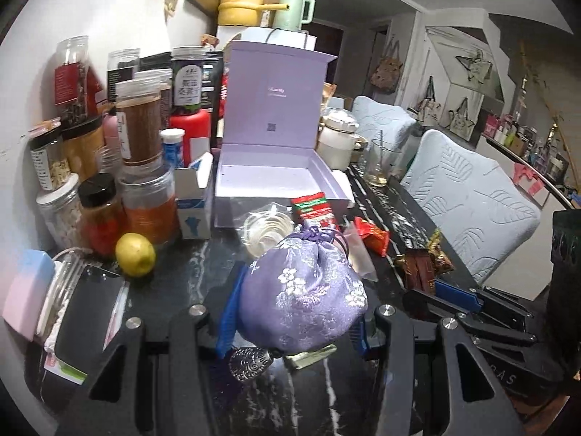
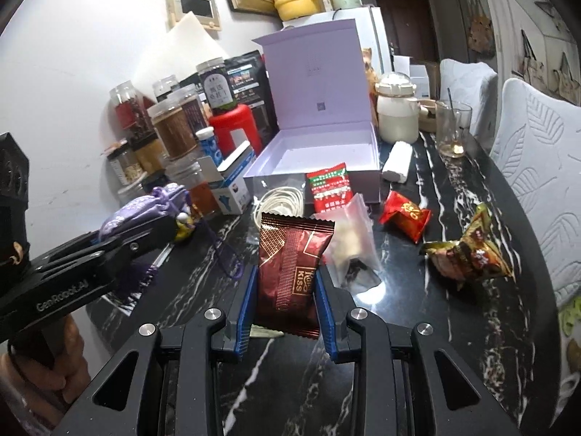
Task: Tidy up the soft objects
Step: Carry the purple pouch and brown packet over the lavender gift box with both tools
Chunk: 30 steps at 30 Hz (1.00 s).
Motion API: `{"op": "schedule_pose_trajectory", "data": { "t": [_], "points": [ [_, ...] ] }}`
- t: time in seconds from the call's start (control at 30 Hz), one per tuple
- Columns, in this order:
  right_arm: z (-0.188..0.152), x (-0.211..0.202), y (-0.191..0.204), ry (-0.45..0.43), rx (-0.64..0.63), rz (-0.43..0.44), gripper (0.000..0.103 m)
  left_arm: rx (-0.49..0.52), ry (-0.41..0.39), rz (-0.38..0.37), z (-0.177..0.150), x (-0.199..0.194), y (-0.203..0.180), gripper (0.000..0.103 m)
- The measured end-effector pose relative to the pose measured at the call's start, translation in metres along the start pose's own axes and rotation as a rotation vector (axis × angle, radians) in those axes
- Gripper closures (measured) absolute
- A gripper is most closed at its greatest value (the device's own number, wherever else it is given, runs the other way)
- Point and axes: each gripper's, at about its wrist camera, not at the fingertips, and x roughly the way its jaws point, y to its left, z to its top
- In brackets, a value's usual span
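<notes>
My left gripper (image 1: 296, 287) is shut on a purple embroidered drawstring pouch (image 1: 305, 298), held above the black marble table (image 1: 189, 290); a metal charm hangs under it. In the right wrist view the same pouch (image 2: 145, 210) shows at the left between the left gripper's fingers. My right gripper (image 2: 287, 279) is shut on a dark red snack packet (image 2: 290, 272), lifted off the table. An open lilac box (image 1: 276, 178) (image 2: 319, 160) stands empty behind the clutter, lid upright. In the left wrist view the right gripper (image 1: 454, 298) comes in from the right with the dark red packet (image 1: 417, 269).
Several jars and bottles (image 1: 138, 134) crowd the left wall, with a lemon (image 1: 135, 259) in front. Loose packets lie ahead of the box: a red-green one (image 2: 330, 189), a red one (image 2: 405, 216), a clear bag (image 2: 352, 239), a coiled cable (image 2: 281, 200). Padded chairs (image 2: 537, 167) line the right edge.
</notes>
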Motion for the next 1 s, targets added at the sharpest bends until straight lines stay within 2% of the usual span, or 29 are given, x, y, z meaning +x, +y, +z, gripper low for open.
{"op": "schedule_pose_trajectory", "data": {
  "t": [0.07,0.4,1.0],
  "points": [
    [0.000,-0.003,0.001,-0.004,-0.004,0.000,0.072,0.003,-0.006,-0.018,0.002,-0.002,-0.004,0.054],
    [0.018,-0.010,0.005,-0.038,-0.022,0.046,0.072,0.030,-0.053,-0.015,0.026,0.000,-0.009,0.054],
    [0.097,0.011,0.009,-0.123,-0.096,0.084,0.072,0.071,-0.164,-0.040,0.107,0.025,0.008,0.054]
  ]
}}
